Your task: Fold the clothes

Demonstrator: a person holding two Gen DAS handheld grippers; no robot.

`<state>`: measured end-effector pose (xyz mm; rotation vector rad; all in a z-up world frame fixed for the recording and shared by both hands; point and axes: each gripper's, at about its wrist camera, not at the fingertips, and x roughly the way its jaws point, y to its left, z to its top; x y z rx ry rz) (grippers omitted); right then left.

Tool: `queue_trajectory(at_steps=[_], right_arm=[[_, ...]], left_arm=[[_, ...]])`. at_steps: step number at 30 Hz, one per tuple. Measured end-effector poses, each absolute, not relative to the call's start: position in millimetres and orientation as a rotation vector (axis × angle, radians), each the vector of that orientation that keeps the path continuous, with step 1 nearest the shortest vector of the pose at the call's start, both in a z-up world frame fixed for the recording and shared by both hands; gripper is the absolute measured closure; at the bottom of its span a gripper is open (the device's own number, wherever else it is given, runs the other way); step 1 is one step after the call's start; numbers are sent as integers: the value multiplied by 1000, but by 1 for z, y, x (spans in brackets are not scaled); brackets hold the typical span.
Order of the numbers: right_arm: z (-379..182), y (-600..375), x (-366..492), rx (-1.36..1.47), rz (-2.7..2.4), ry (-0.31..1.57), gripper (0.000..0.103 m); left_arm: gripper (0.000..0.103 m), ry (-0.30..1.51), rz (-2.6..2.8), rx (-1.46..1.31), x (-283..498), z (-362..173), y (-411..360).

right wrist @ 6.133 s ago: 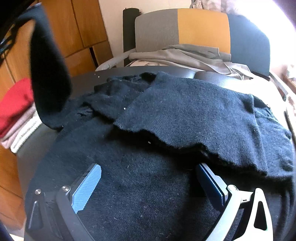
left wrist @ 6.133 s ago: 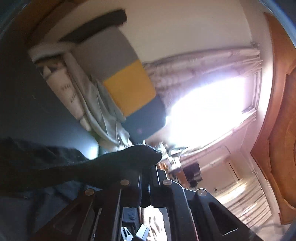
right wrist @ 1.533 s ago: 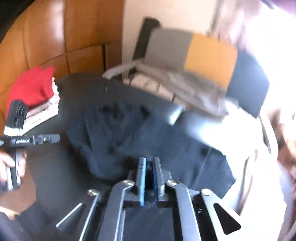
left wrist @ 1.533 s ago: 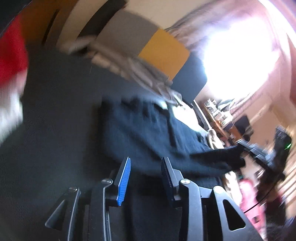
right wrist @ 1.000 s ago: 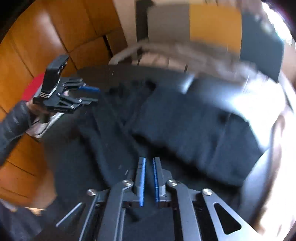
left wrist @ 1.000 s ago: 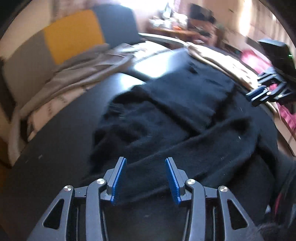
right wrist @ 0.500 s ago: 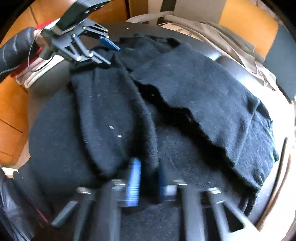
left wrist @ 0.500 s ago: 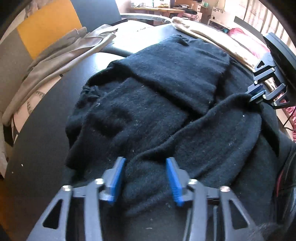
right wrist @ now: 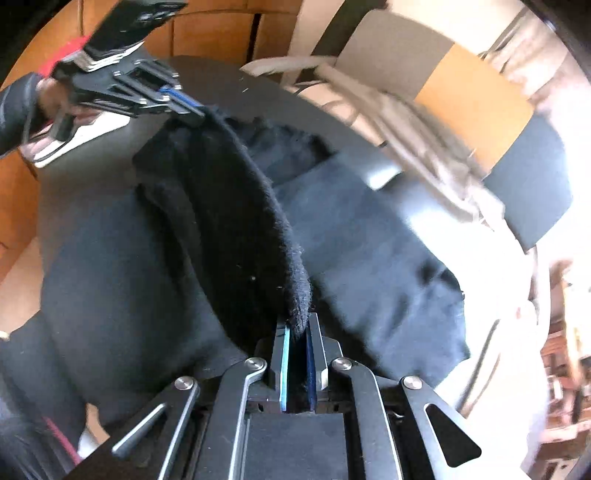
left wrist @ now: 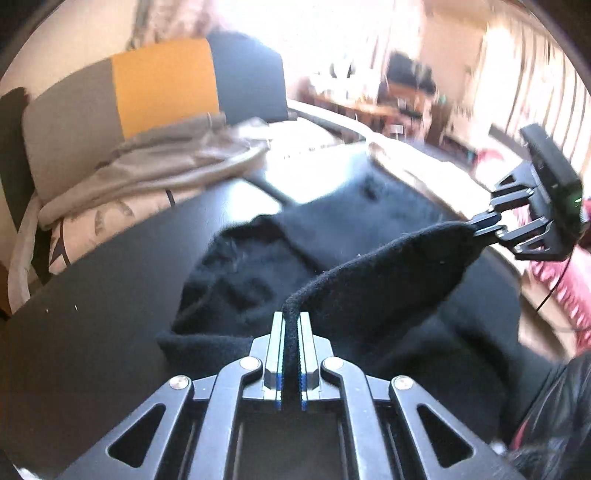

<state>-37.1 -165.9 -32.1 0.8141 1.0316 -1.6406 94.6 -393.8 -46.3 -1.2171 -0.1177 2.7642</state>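
A black knit sweater (left wrist: pixel 376 280) lies spread over a dark round table (left wrist: pixel 92 280). My left gripper (left wrist: pixel 290 325) is shut on one end of a raised fold of the sweater's edge. The other end of that fold is pinched by my right gripper (left wrist: pixel 480 225), seen at the right of the left wrist view. In the right wrist view the right gripper (right wrist: pixel 297 328) is shut on the sweater (right wrist: pixel 236 206), and the left gripper (right wrist: pixel 192 110) holds the far end at upper left. The lifted fold hangs between both grippers above the rest of the garment.
A grey, orange and dark chair back (left wrist: pixel 155 88) stands behind the table with beige clothes (left wrist: pixel 147 166) draped over it. Wooden cabinet doors (right wrist: pixel 207 33) are at the left. A person's dark sleeve (right wrist: pixel 14 107) holds the left gripper. Cluttered furniture (left wrist: pixel 399 92) sits far right.
Both grippers have shut on the sweater's near edge and lifted it off the table. Half a second ago the left one was still open over the flat fabric.
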Motion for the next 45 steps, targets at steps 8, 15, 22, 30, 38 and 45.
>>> queue_trajectory(at_steps=[8, 15, 22, 30, 38, 45], right_arm=[[10, -159, -105, 786, -1802, 1059, 95], [-49, -150, -198, 1082, -1799, 954, 95], [-79, -142, -232, 1159, -1841, 878, 70], [-32, -140, -192, 949, -1957, 739, 50], [-69, -177, -152, 1048, -1788, 590, 50], [-97, -140, -174, 1195, -1826, 648, 49]], left_arm=[[99, -216, 2774, -1129, 24, -31, -381], [95, -348, 2744, -1386, -45, -94, -379], [87, -644, 2851, -1279, -1, -87, -421], [85, -573, 2928, -1273, 78, -94, -406], [83, -477, 2882, -1443, 92, -130, -382], [84, -533, 2898, -1481, 113, -129, -396]])
